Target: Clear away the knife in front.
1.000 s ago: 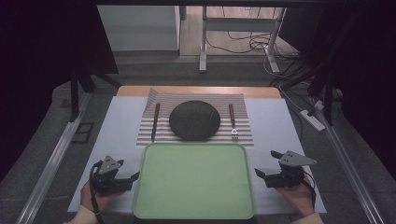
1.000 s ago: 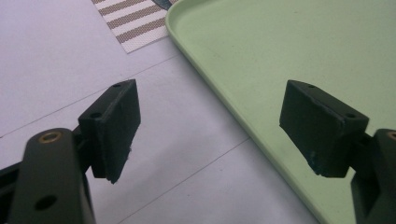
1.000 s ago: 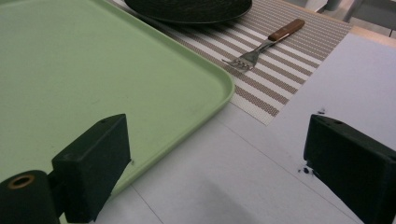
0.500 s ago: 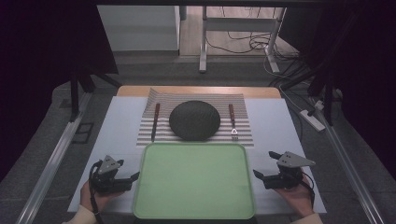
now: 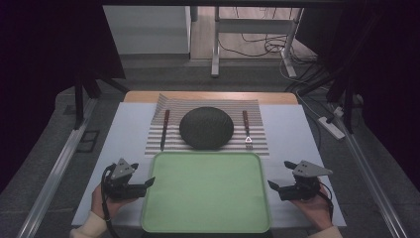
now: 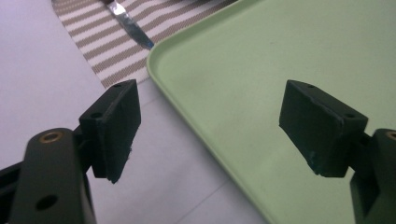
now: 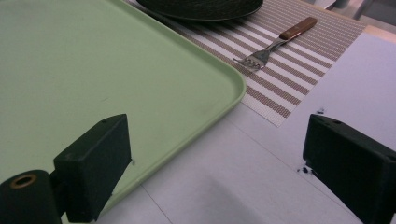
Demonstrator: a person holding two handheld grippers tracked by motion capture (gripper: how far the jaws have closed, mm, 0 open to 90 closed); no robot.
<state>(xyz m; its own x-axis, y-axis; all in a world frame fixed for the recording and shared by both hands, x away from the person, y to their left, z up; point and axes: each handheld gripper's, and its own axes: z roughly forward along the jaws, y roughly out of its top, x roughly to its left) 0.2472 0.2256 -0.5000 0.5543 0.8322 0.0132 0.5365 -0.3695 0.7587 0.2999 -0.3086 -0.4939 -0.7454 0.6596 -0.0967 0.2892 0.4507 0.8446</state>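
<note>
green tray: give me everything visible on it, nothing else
The tray is pale green, matte and plastic-looking, a rectangle with rounded corners and a low raised rim. It is empty and lies flat on the white table cover at the near edge. Its far edge meets or slightly overlaps the striped mat. The left tool reaches its left rim with jaws spread either side, and the right tool sits just off its right rim.

You work in a lab, dark curtains (image 5: 44, 44) at sides, floor cables (image 5: 257, 47), power strip (image 5: 331, 126), far desk frame (image 5: 247, 20).
</note>
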